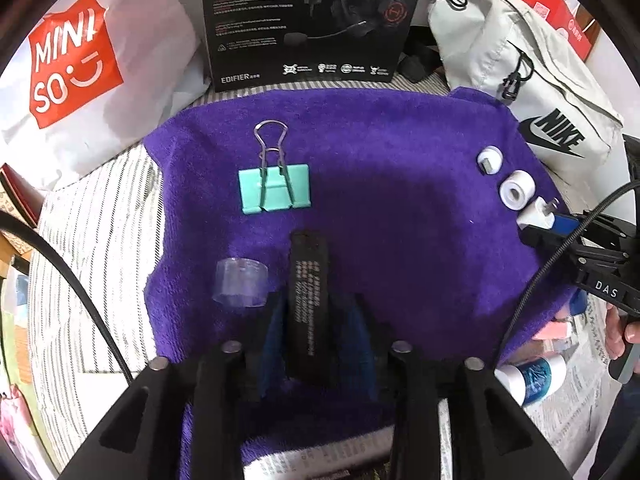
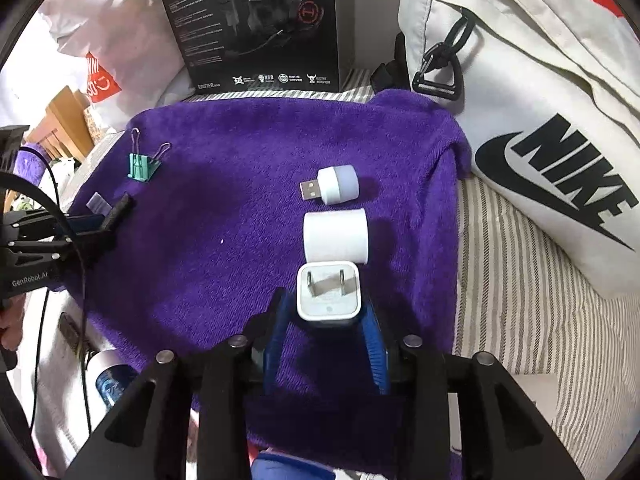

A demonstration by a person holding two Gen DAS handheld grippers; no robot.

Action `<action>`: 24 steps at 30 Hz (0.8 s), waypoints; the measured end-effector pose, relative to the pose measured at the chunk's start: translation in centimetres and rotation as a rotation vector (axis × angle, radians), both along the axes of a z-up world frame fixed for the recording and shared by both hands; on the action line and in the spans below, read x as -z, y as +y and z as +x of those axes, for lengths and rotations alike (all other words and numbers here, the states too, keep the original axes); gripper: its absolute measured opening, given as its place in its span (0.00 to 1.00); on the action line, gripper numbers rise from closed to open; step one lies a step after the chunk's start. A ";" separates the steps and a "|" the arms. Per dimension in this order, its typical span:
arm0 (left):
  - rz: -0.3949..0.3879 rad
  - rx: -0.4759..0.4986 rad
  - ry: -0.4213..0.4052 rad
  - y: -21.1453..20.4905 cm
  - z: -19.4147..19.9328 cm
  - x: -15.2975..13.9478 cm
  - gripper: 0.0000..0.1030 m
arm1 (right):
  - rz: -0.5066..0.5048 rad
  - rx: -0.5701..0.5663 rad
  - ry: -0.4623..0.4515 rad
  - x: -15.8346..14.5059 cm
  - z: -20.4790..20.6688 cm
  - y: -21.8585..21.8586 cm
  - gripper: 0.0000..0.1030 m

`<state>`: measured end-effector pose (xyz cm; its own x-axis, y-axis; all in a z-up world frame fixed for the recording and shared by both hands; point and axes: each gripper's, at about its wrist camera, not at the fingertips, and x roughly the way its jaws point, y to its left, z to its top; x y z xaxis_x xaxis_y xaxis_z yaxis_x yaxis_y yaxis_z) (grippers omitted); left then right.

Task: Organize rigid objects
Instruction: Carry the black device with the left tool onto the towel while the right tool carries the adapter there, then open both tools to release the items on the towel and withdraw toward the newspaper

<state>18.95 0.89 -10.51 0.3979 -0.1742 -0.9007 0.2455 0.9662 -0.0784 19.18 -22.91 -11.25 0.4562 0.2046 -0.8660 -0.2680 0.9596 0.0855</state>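
Purple towel on the bed holds two rows: at right, right gripper loosely straddles the plug; at left, left gripper, parted, straddles a black bar. Nearly done.

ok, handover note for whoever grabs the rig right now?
Left tongs: open, black labelled bar lying between them on the purple towel.
Right tongs: open around the white plug charger.
Done: charger, white roll and USB light sit in a row.
Left: probably line up the bar with the teal binder clip and clear ring.
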 end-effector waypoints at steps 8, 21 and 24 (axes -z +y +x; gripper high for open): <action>-0.002 -0.017 -0.011 0.4 -1.8 -1.0 0.35 | 0.006 0.028 -0.012 -1.6 -1.6 -0.8 0.43; -0.055 0.053 -0.122 1.8 -10.5 -3.8 0.57 | 0.053 0.076 -0.066 -4.5 -7.3 -2.2 0.45; -0.038 0.081 -0.109 1.6 -11.4 -2.7 0.57 | 0.054 0.079 -0.085 -5.0 -8.7 -2.3 0.48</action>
